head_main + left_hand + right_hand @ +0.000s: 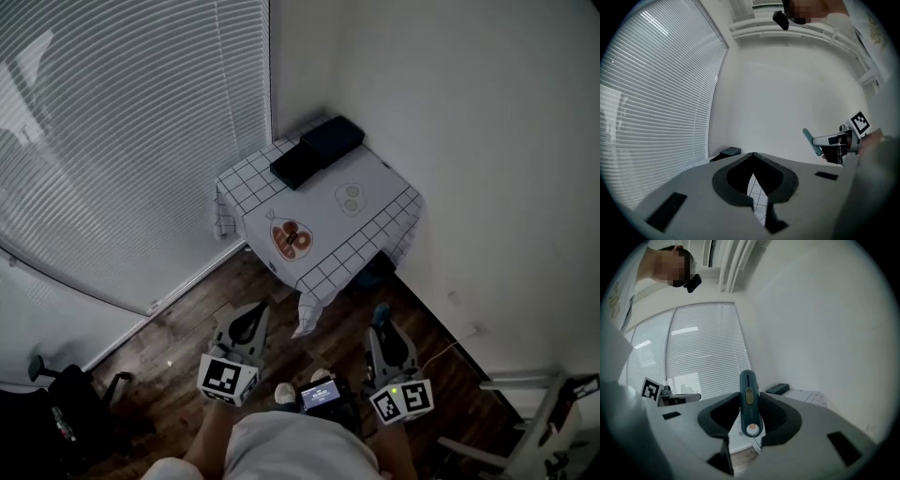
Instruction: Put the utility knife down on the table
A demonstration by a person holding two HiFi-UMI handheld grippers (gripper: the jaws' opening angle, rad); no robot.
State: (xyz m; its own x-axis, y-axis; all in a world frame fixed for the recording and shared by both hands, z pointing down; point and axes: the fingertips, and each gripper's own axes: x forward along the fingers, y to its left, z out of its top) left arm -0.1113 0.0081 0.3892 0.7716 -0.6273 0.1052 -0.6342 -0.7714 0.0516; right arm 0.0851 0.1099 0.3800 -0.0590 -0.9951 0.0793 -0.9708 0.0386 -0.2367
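The teal utility knife (749, 401) stands upright between the jaws of my right gripper (751, 414), which is shut on it. In the head view its tip (380, 312) pokes out ahead of the right gripper (381, 328), low over the wooden floor and short of the table (380, 178). The table carries a white grid-pattern cloth. My left gripper (251, 319) hovers beside the right one; its jaws (753, 155) meet at the tips and hold nothing. From the left gripper view, the right gripper (836, 140) and the knife (812, 141) show at the right.
Two black boxes (317, 150) lie at the table's far corner, by the white wall and the blinds (122, 141). A black bag (66, 403) sits on the floor at lower left. A white rack (539, 422) and a cable are at lower right.
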